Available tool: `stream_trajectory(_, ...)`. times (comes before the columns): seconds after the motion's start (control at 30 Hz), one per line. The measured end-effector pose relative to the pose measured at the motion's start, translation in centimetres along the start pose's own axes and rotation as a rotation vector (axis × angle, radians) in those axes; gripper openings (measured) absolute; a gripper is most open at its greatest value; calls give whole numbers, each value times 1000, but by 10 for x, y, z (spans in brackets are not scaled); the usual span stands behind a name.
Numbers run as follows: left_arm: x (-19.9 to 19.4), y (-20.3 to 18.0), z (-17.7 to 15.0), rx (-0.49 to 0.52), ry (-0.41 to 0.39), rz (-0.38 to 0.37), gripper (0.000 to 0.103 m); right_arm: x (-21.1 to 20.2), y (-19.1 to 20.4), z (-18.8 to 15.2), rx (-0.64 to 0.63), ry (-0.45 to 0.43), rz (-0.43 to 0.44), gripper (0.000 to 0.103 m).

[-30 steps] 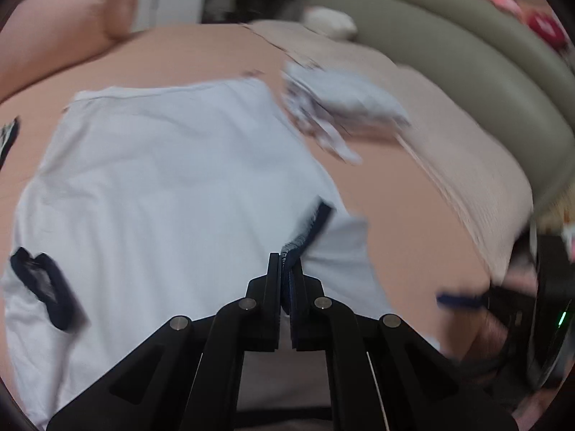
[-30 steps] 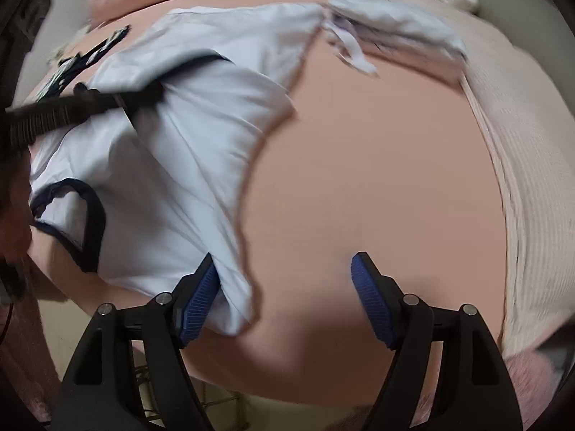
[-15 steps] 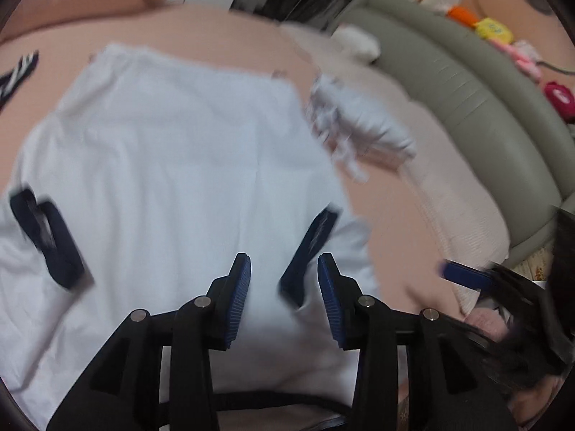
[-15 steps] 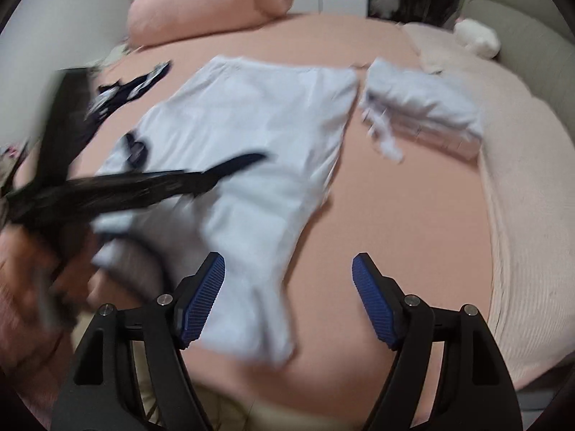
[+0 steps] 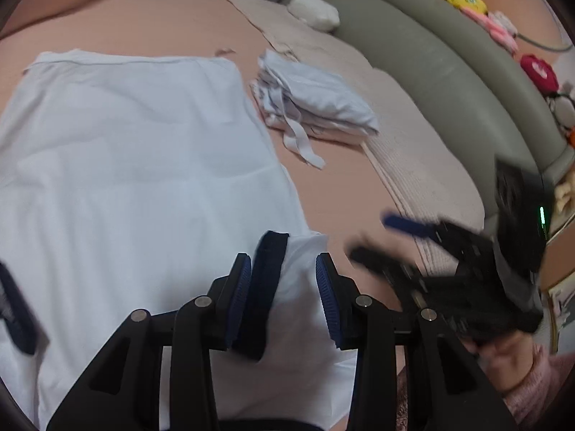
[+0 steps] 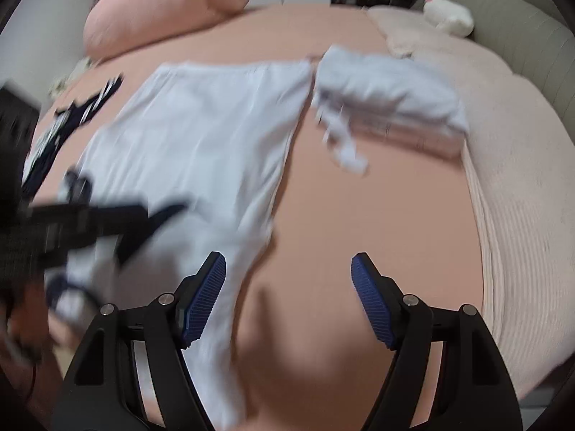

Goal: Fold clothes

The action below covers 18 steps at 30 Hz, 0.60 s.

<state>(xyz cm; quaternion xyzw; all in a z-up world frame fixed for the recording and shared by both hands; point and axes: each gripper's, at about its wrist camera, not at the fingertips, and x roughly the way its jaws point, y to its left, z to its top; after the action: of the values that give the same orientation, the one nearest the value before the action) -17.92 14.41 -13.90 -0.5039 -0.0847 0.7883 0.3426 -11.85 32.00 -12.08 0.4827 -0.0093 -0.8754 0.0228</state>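
A white T-shirt (image 5: 125,151) with navy trim lies flat on the pink bed (image 5: 341,194). Its sleeve, edged by a navy cuff (image 5: 266,280), sits between the fingers of my left gripper (image 5: 284,283). The jaws are closing, with the cuff beside the left pad (image 5: 239,287) and a gap at the right pad. From the right wrist the T-shirt (image 6: 201,136) fills the left half and the left gripper (image 6: 118,215) is a dark blur over it. My right gripper (image 6: 289,287) hangs open above the shirt's side edge and bare sheet, holding nothing; the left wrist view shows the right gripper (image 5: 413,248) blurred.
A folded pile of light clothes (image 5: 316,107) lies just right of the shirt, against a beige blanket (image 5: 413,151). A green padded headboard (image 5: 431,57) and a white plush (image 5: 312,9) sit behind. A pink pillow (image 6: 161,10) and a dark striped garment (image 6: 72,115) lie at the far left.
The left gripper, shut on the navy cuff a second ago, opened and has since narrowed a little around it. The right gripper lifted away from the shirt's edge.
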Motion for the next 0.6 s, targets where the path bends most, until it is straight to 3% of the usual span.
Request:
stream_trajectory(0.07,7,-4,-3,19,25,13,19,18,-4,12,33,-3,32,74)
stream_trajectory(0.23,13,-4,-18,56,75,38,16,42,-7,11,33,44,123,74)
stream_trajectory(0.33,12,9,-16,-32,77,-46,16,49,1,1,-39,93,130,73)
stream_trajectory(0.47,16,24,-9,-145,92,-195,16,47,4,-8,-73,93,119,73)
stream_trajectory(0.53,24,20,-5,-133,131,-209,17,46,-1,-7,-51,82,116,73)
stream_trajectory(0.6,32,14,-4,-113,170,-175,17,43,-5,-6,-31,67,104,73)
